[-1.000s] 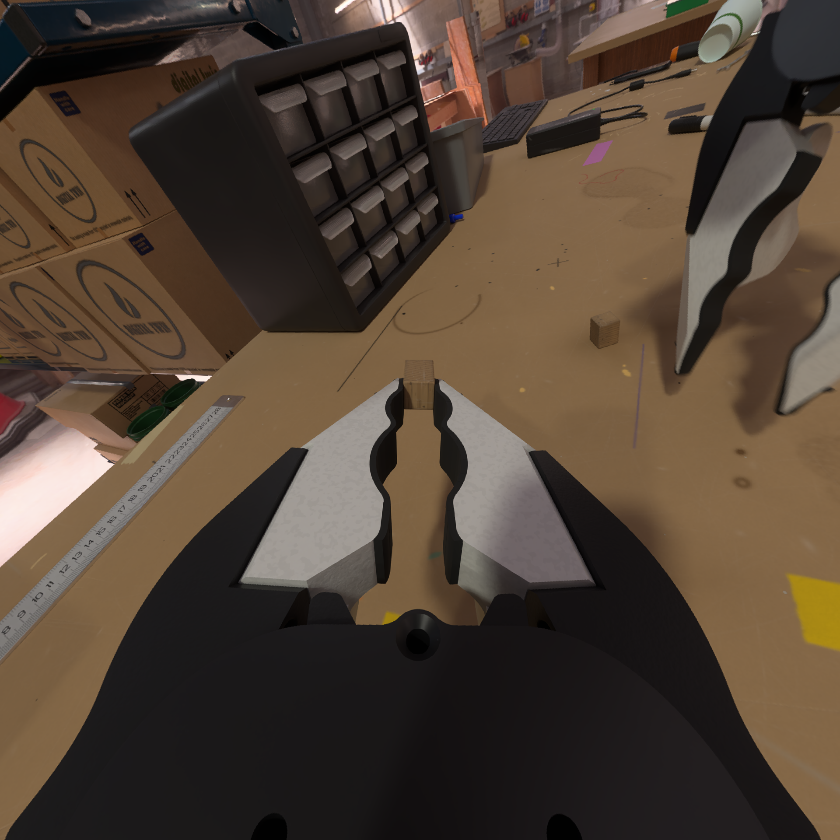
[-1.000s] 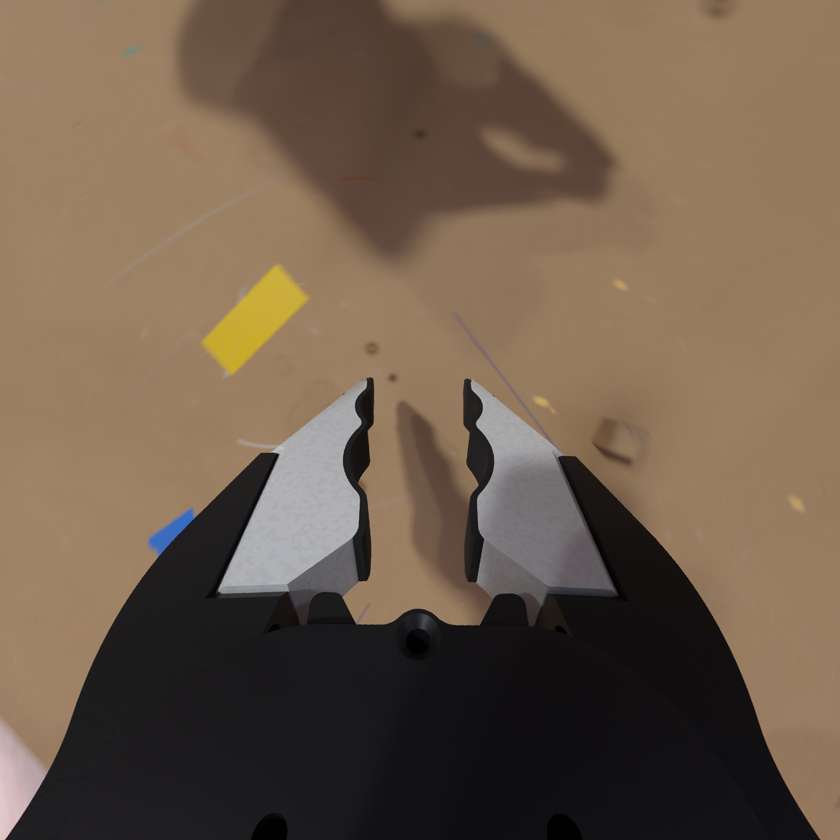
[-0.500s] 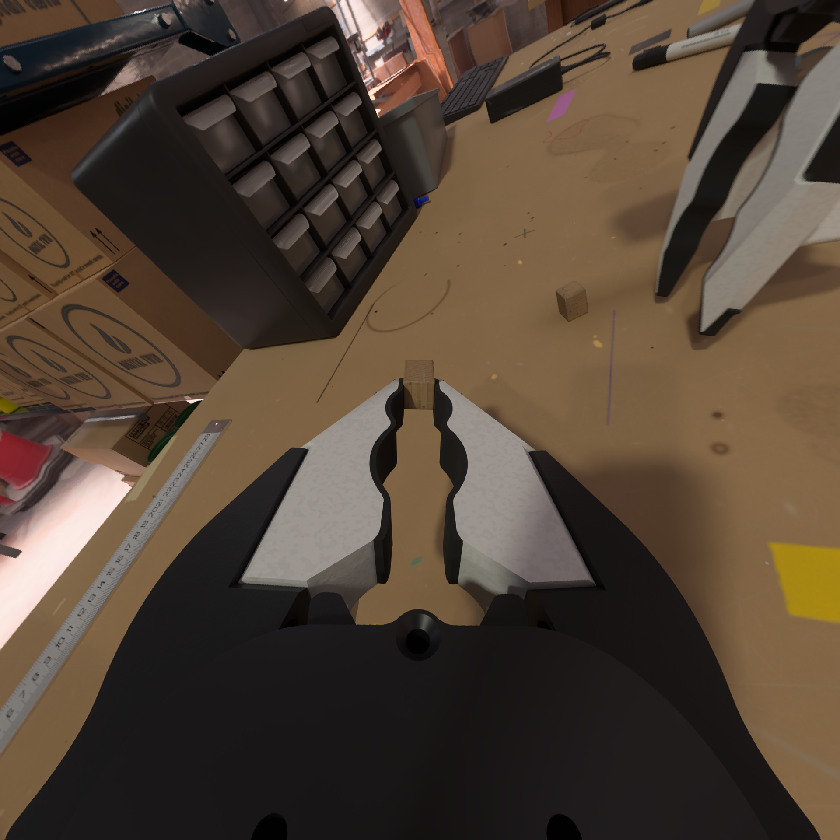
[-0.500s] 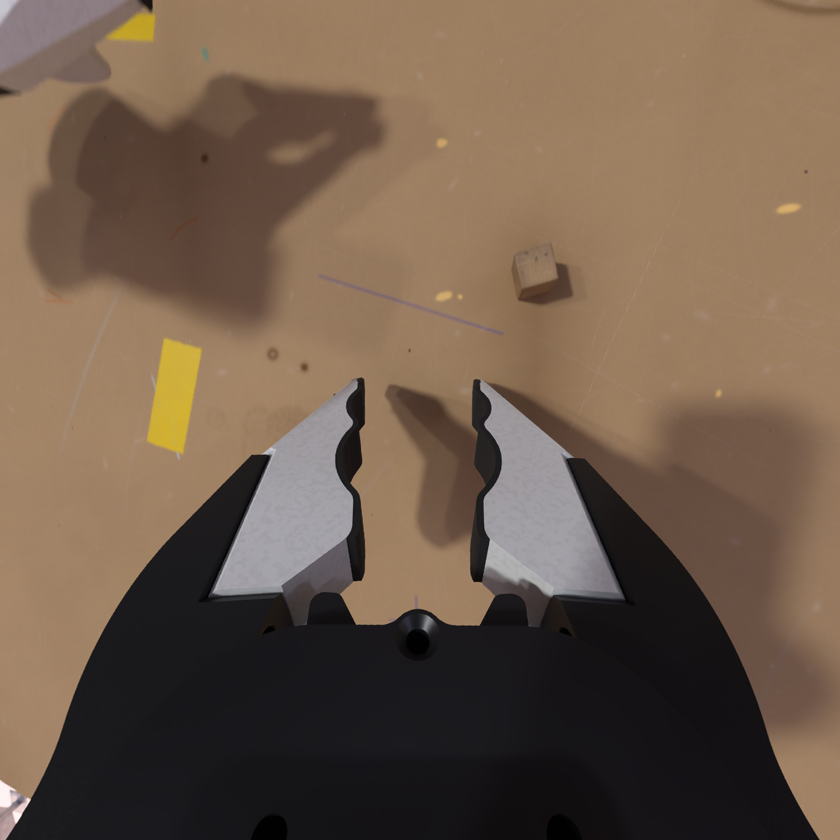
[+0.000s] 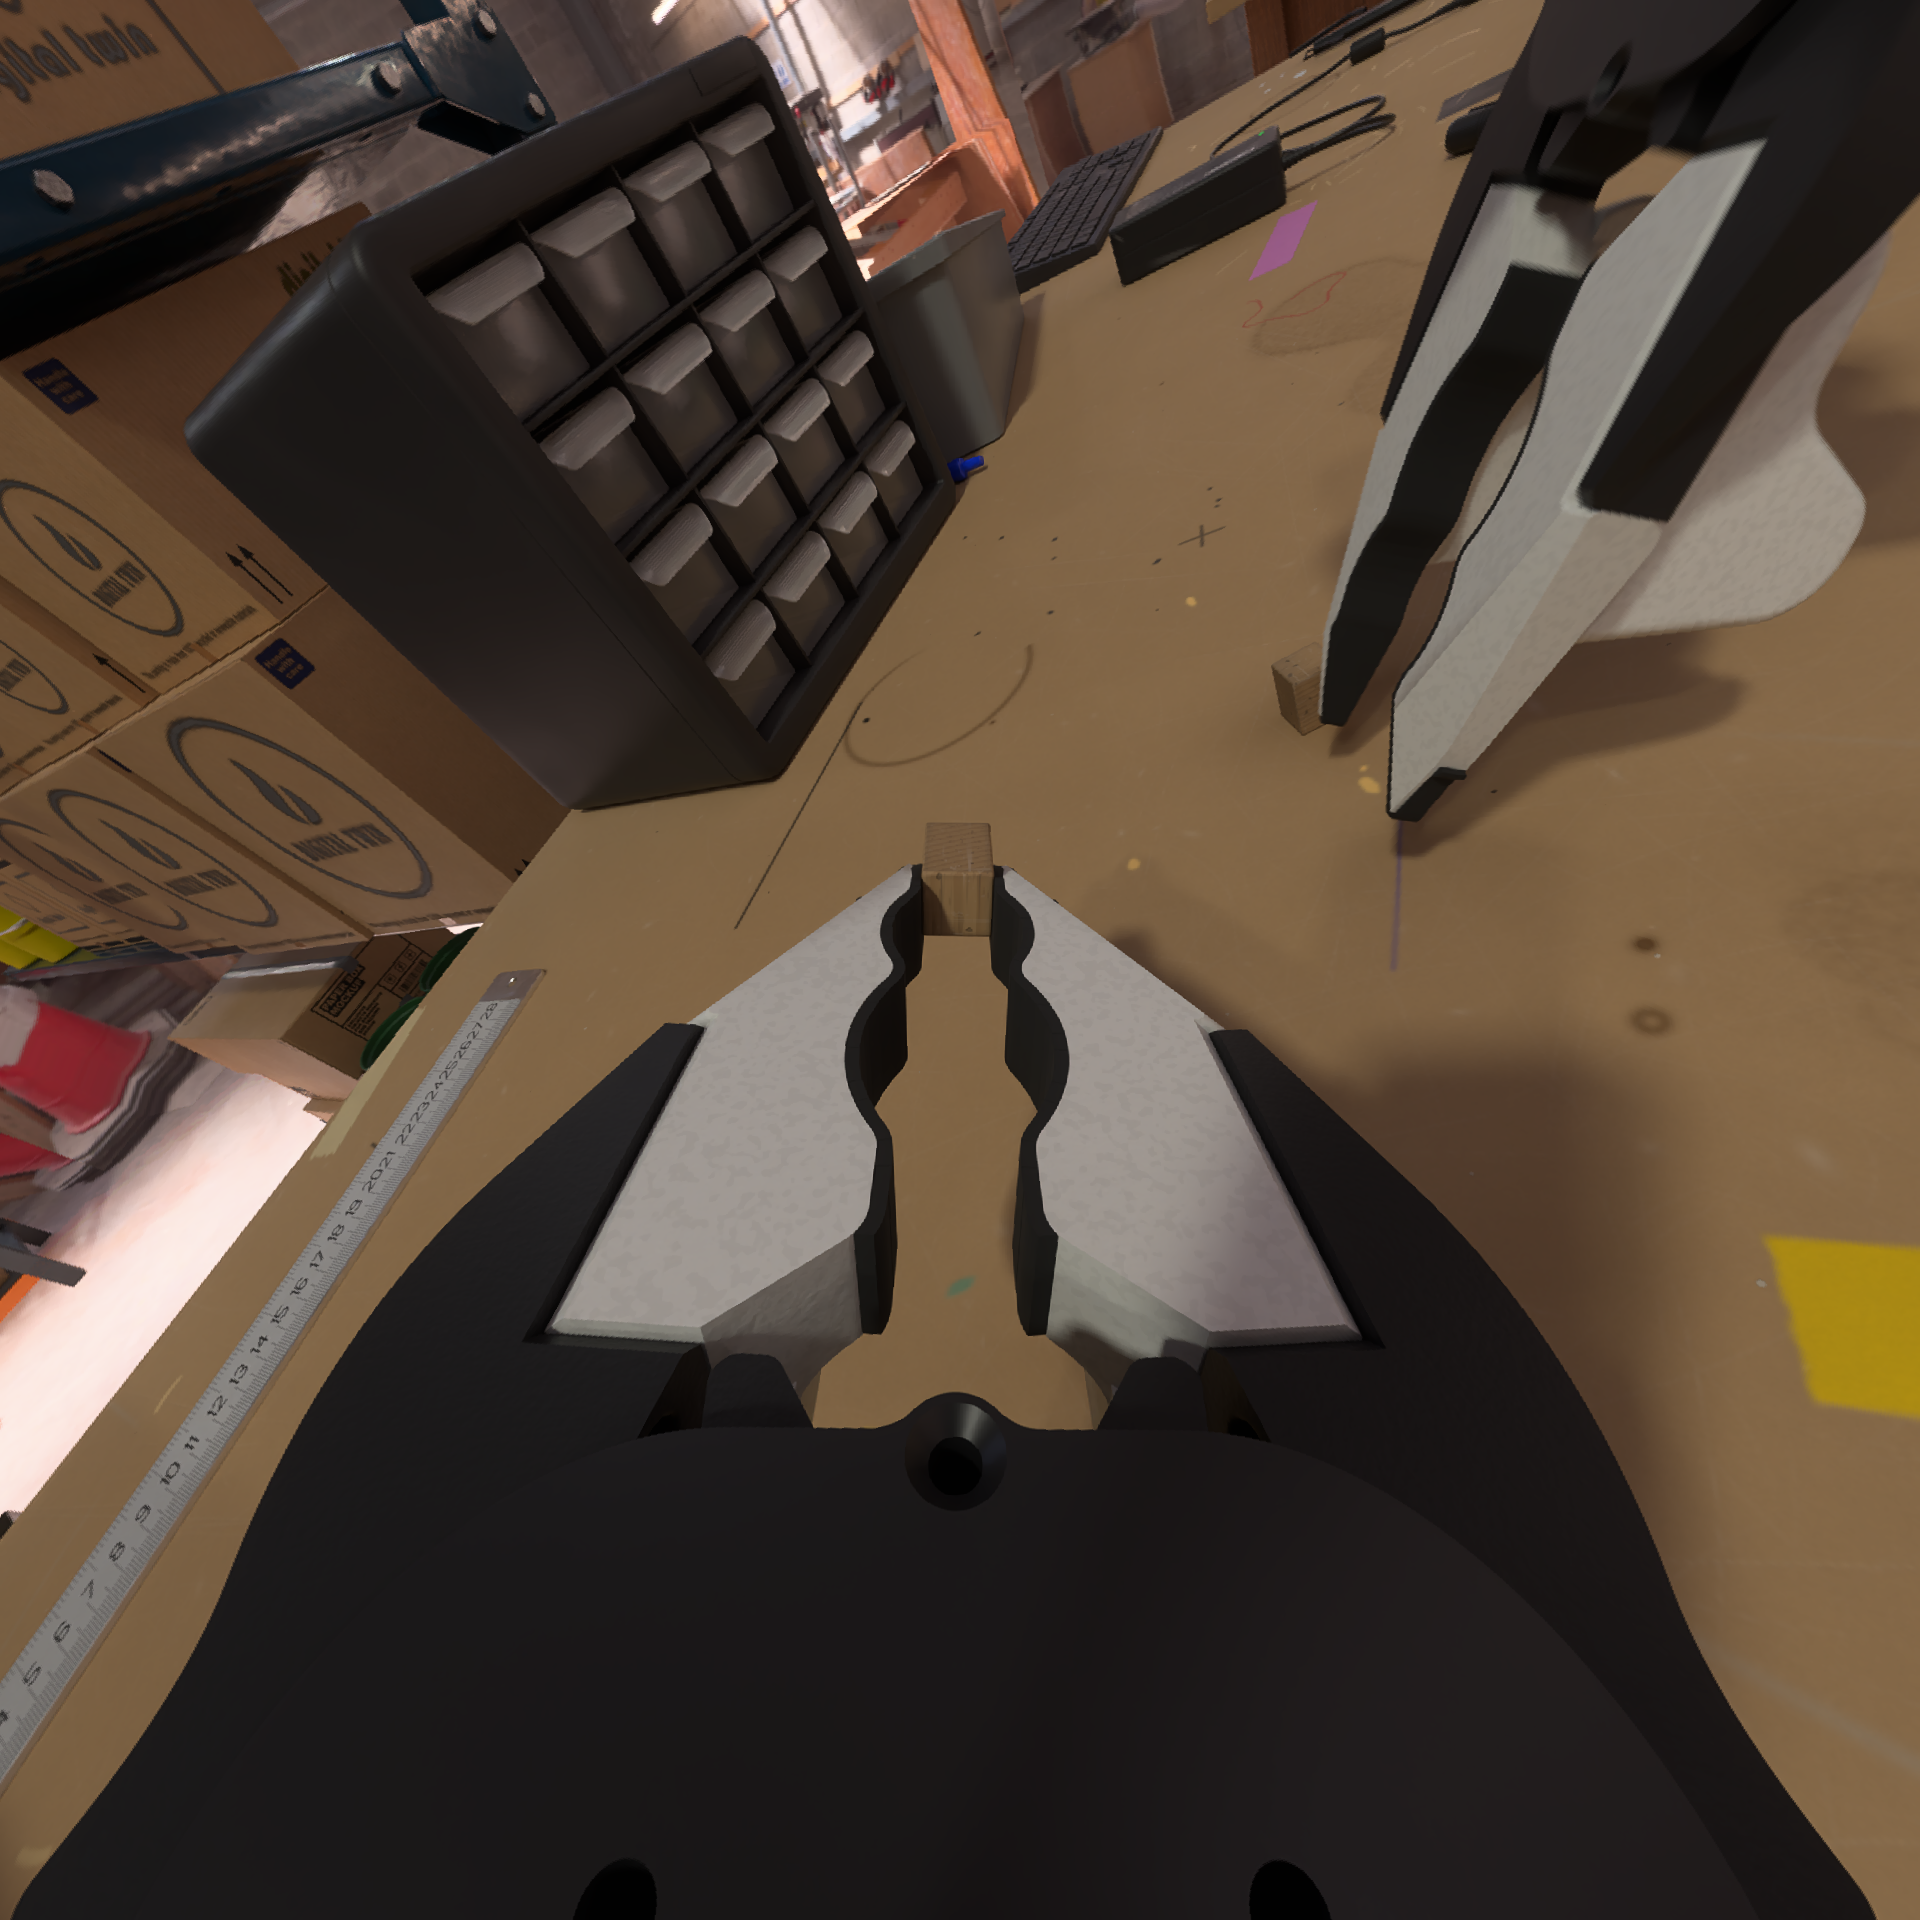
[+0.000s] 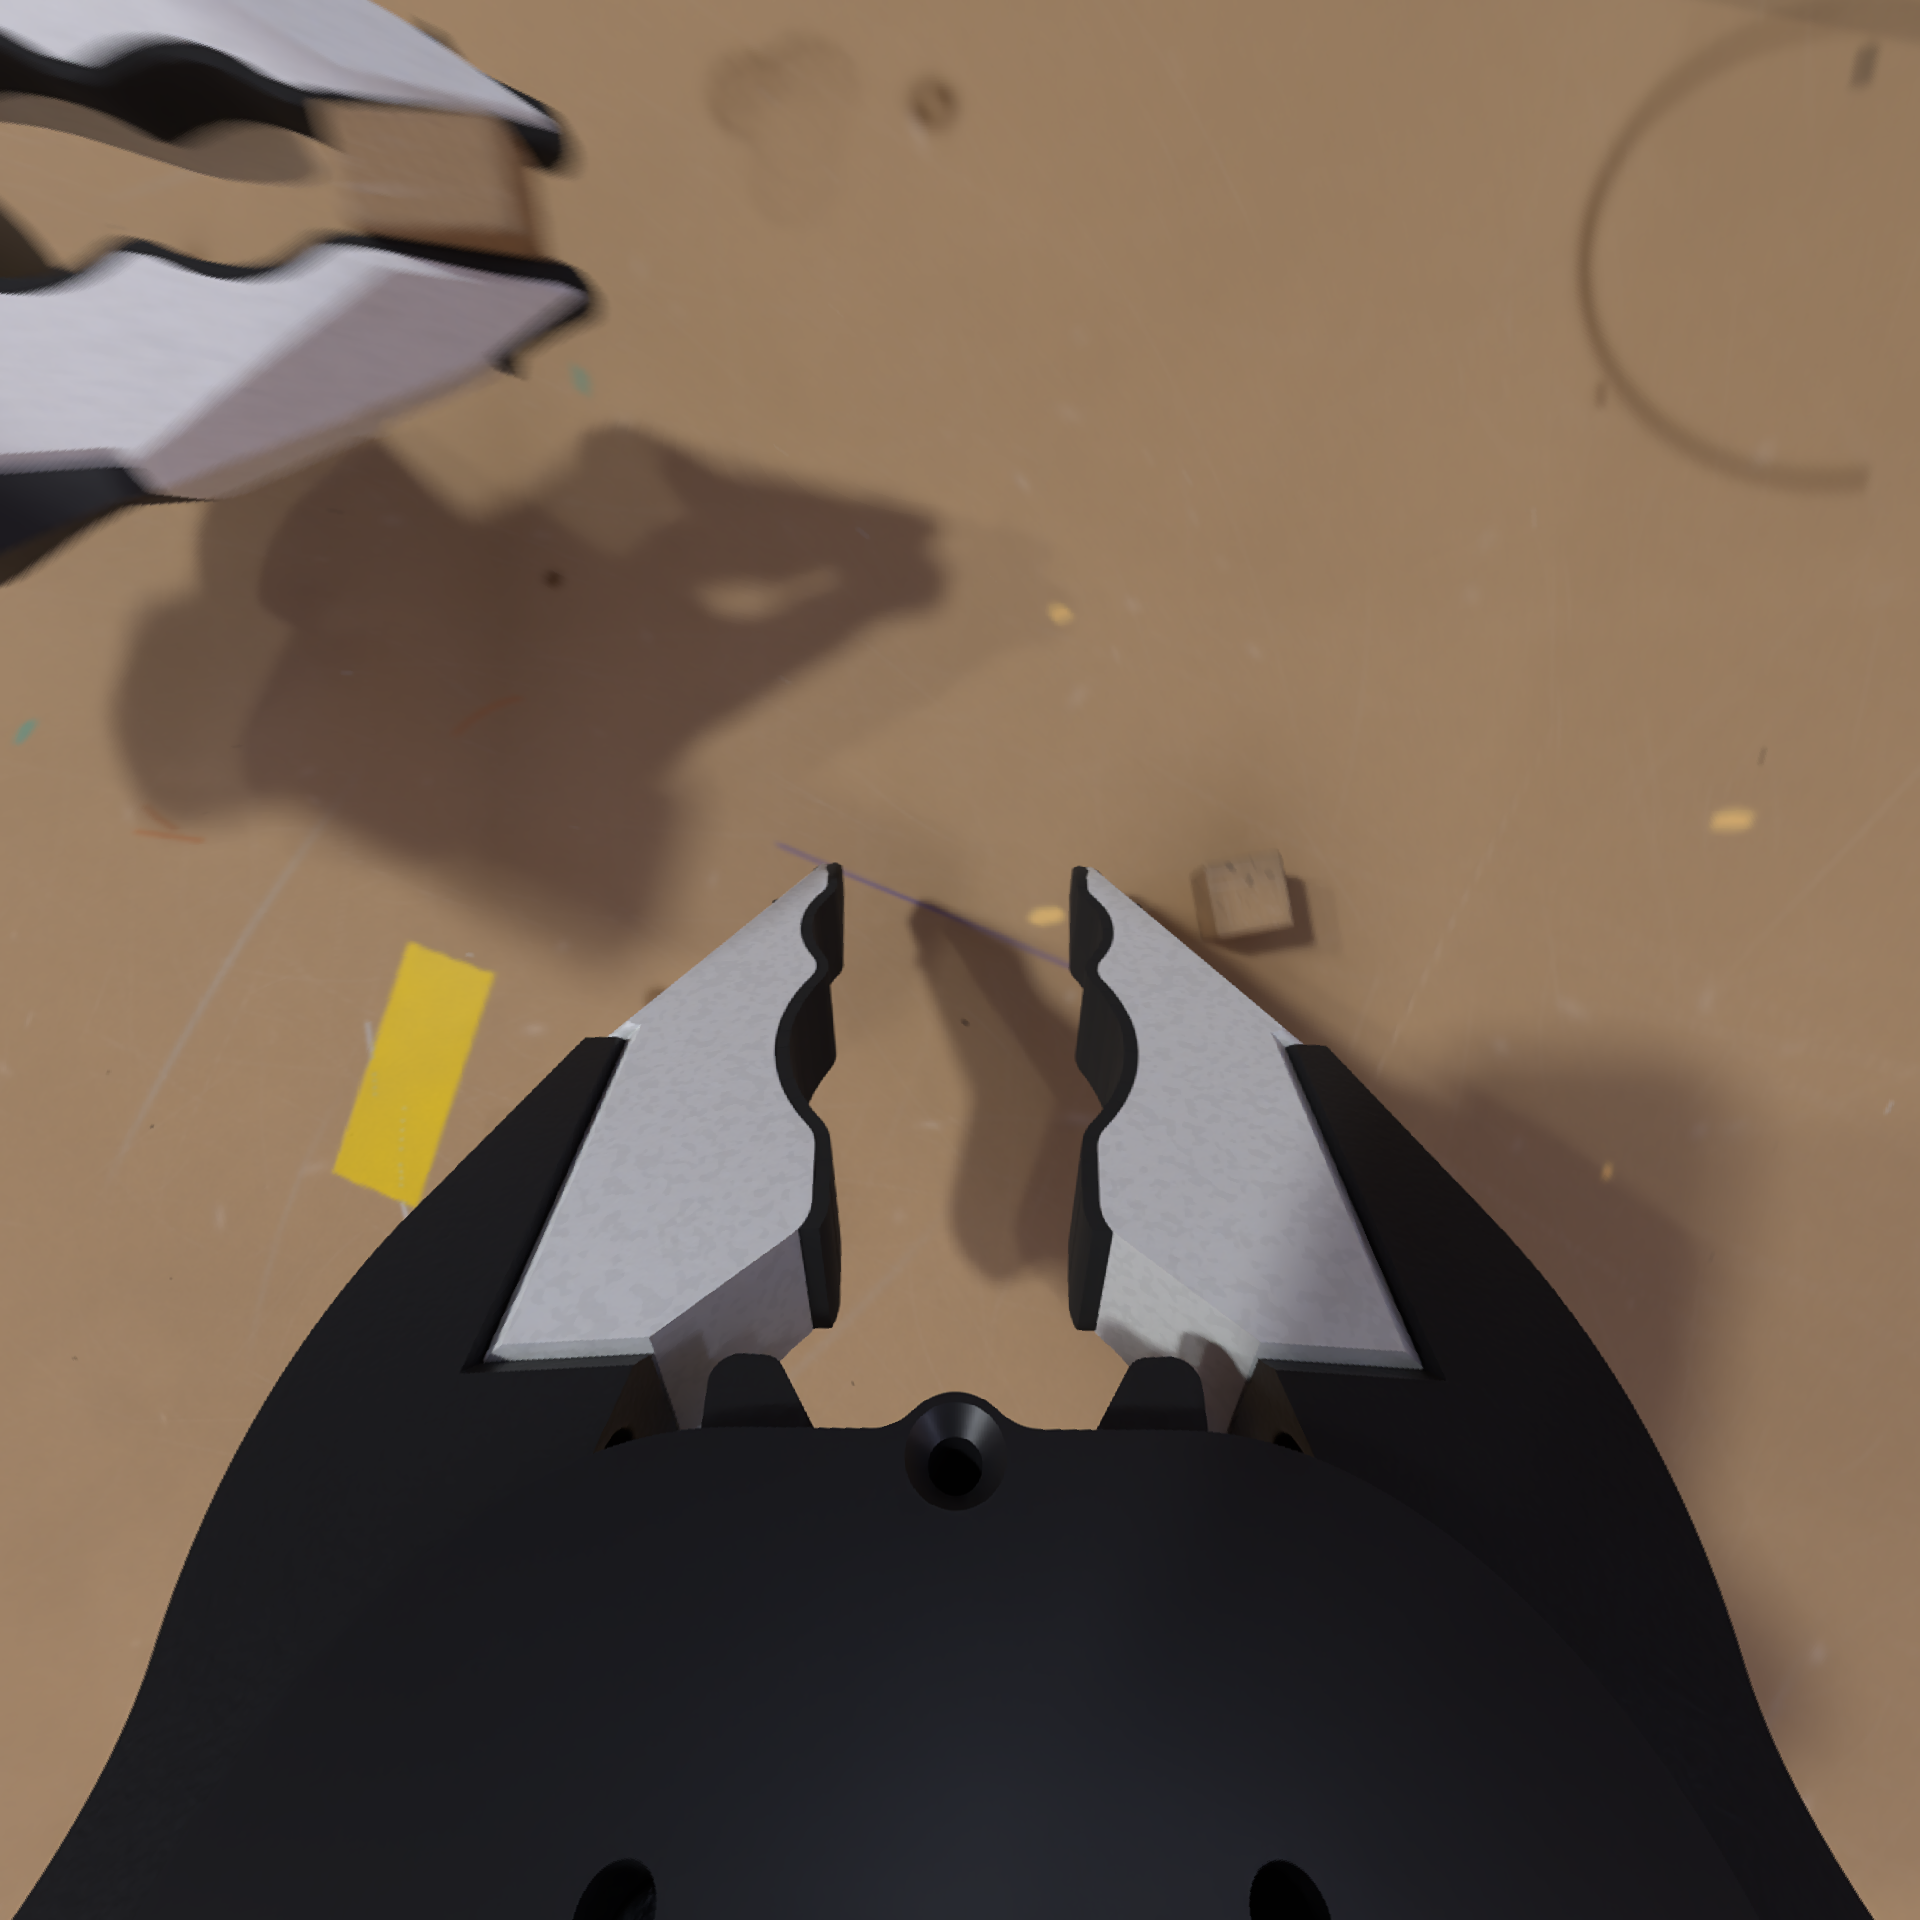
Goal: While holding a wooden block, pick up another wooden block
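Gripping block [image 5: 957, 878], left claw [image 5: 957, 894] level.

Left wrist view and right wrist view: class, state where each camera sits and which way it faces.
Left wrist view: rides the left gripper, low, facing forward over the brown workbench to the black drawer cabinet; its fingers clamp a small wooden cube.
Right wrist view: rides the right gripper, facing down at the workbench; fingers apart, empty.
Shared: the loose wooden cube, the yellow tape strip.

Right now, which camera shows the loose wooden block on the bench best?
The right wrist view: the loose wooden block lies unobstructed on the bench, just right of the open right gripper. In the left wrist view, a right gripper finger hides part of it, farther off.
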You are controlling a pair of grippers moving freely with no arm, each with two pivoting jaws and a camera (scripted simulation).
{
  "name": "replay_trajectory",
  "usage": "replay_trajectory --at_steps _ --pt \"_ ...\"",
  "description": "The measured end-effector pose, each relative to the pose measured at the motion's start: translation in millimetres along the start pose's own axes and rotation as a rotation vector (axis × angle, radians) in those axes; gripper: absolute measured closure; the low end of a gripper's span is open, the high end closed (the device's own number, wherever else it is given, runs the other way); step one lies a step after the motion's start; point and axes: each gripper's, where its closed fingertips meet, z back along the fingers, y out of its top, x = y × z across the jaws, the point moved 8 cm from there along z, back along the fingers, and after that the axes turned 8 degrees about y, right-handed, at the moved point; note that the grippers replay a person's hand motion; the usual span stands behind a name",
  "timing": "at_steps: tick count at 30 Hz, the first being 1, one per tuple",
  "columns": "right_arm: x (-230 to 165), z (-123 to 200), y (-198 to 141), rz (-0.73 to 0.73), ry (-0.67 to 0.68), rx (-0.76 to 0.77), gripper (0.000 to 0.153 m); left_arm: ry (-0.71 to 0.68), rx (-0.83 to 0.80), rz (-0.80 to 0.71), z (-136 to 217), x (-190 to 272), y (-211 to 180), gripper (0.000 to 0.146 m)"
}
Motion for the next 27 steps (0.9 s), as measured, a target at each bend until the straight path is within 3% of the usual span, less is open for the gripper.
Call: replay_trajectory --at_steps 4,12,22,25,27 --pt "-25 0 9 0.177 0.067 0.123 0.134 -0.004 -0.001 -0.004 0 1 0 0.135" --pt "-47 -25 5 0.319 0.125 -0.046 0.153 -0.008 -0.003 -0.005 0 1 0 0.135" --pt "-35 -6 -18 0.332 0.091 -0.324 0.153 -0.012 -0.003 -0.015 0 3 1 0.135" --pt "-15 12 -29 0.266 -0.015 -0.387 0.153 -0.011 -0.001 -0.012 0 3 1 0.135" --pt "-4 23 -29 0.216 -0.072 -0.324 0.151 -0.013 -0.002 -0.010 0 3 1 0.135"
